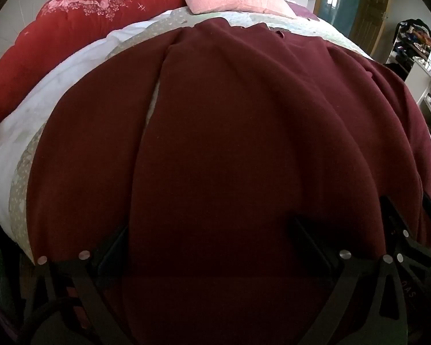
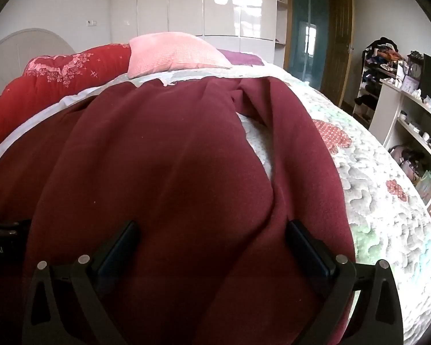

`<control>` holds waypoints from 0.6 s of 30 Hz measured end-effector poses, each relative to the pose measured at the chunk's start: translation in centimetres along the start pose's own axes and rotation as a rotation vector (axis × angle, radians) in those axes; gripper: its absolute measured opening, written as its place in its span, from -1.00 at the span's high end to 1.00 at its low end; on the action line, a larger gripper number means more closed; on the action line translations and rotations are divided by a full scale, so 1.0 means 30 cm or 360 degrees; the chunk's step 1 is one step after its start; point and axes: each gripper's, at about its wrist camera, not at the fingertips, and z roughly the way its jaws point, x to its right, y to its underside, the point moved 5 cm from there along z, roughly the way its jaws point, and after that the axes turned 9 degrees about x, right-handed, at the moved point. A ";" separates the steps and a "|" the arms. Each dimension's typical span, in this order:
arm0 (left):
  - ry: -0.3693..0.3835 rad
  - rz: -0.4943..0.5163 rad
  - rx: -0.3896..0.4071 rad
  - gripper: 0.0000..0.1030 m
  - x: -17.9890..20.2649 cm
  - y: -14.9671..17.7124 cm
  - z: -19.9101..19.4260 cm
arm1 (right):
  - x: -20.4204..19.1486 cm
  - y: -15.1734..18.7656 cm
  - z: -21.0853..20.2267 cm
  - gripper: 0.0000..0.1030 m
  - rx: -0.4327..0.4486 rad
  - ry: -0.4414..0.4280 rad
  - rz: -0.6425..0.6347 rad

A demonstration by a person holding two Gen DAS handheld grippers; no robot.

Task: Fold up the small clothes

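Observation:
A dark maroon garment (image 1: pixel 230 143) lies spread flat over the quilted bed (image 1: pixel 20 189); it also fills the right wrist view (image 2: pixel 163 166), with a sleeve (image 2: pixel 296 132) lying along its right side. My left gripper (image 1: pixel 209 238) is open, its fingers wide apart just above the garment's near edge. My right gripper (image 2: pixel 212 235) is open too, fingers spread over the near hem. The right gripper's frame shows at the right of the left wrist view (image 1: pixel 402 238). Neither holds cloth.
A pink pillow (image 2: pixel 172 54) and a red duvet (image 2: pixel 51 86) lie at the head of the bed. A white shelf unit (image 2: pixel 411 115) and shoe rack (image 2: pixel 370 86) stand to the right. A door (image 2: pixel 336 43) is beyond.

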 end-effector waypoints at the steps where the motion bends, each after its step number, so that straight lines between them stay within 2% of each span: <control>1: 0.0000 0.0000 0.0001 -1.00 0.000 0.001 -0.001 | -0.001 0.001 0.000 -0.99 0.0000 0.0000 0.0000; 13: 0.0000 0.0000 0.0000 -1.00 0.002 -0.003 -0.001 | -0.004 0.004 0.001 -0.99 0.0003 0.0002 -0.0001; 18: 0.0036 0.0010 -0.0017 -1.00 -0.006 -0.023 -0.008 | -0.007 0.000 0.009 -0.99 0.0000 0.0002 -0.0004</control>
